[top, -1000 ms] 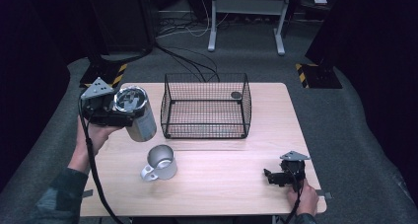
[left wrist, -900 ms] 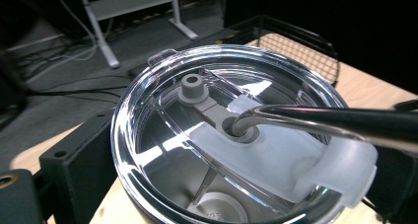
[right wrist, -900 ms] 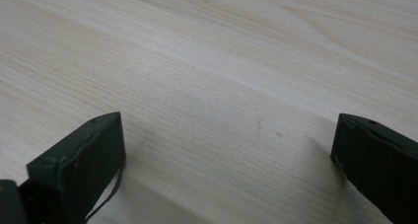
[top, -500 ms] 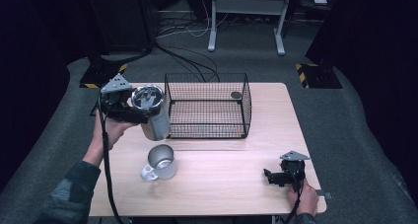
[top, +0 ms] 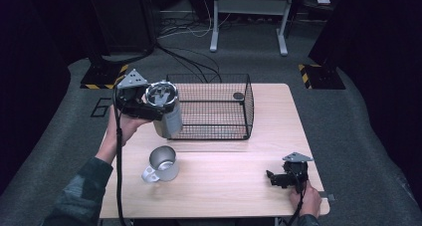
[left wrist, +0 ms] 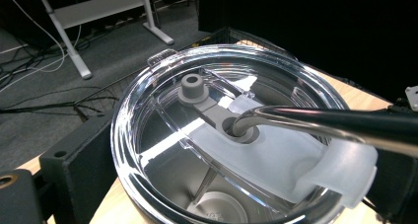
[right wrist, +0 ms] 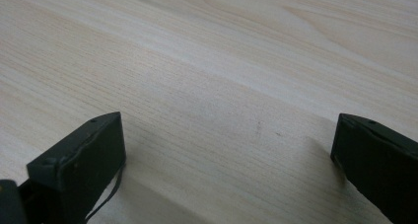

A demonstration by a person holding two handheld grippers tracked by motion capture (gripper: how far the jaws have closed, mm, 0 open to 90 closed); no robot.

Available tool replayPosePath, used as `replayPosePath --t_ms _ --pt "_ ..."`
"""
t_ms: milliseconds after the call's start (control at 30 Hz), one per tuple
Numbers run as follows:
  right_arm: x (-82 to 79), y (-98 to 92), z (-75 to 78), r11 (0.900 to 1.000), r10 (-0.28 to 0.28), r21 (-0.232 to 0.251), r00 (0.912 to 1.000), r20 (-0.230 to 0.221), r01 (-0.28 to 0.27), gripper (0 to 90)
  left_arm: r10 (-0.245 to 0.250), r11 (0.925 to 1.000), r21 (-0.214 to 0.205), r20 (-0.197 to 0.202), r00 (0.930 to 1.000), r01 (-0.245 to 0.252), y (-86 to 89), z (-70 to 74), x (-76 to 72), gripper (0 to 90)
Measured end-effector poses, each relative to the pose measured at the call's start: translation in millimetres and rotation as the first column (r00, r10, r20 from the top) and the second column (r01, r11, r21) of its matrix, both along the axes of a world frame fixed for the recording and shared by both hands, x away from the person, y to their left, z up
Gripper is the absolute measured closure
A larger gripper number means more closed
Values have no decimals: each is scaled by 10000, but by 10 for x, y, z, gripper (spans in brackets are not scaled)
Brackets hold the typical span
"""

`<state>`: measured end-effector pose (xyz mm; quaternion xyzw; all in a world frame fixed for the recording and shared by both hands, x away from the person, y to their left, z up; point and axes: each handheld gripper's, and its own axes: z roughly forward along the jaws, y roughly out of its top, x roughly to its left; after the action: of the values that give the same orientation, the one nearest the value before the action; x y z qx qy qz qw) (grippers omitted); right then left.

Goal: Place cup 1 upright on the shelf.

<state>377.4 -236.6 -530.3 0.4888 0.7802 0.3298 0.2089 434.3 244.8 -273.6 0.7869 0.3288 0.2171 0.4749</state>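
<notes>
The left tool (top: 149,102) grips a lidded steel tumbler (top: 166,111) at the wire basket's (top: 214,106) nine o'clock; the right tool (top: 278,178), jaws spread, rests on the desk (top: 234,176).

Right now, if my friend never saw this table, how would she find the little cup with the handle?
Start at the big black wire basket at the back of the wooden table. Come toward the person's side from its left front corner: the small shiny metal mug stands alone there. Unlike the taller lidded tumbler held up in the left gripper, it is open-topped and has a handle.
</notes>
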Motion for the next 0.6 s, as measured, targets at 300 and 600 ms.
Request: replayPosePath --t_ms 300,600 --pt "5 10 0 10000 84 -14 10000 7 -84 0 23 9998 185 81 10000 -25 -146 8 105 38" --pt "17 24 0 9998 210 13 9998 12 -210 0 226 9997 132 26 9997 -227 -323 -25 227 38"
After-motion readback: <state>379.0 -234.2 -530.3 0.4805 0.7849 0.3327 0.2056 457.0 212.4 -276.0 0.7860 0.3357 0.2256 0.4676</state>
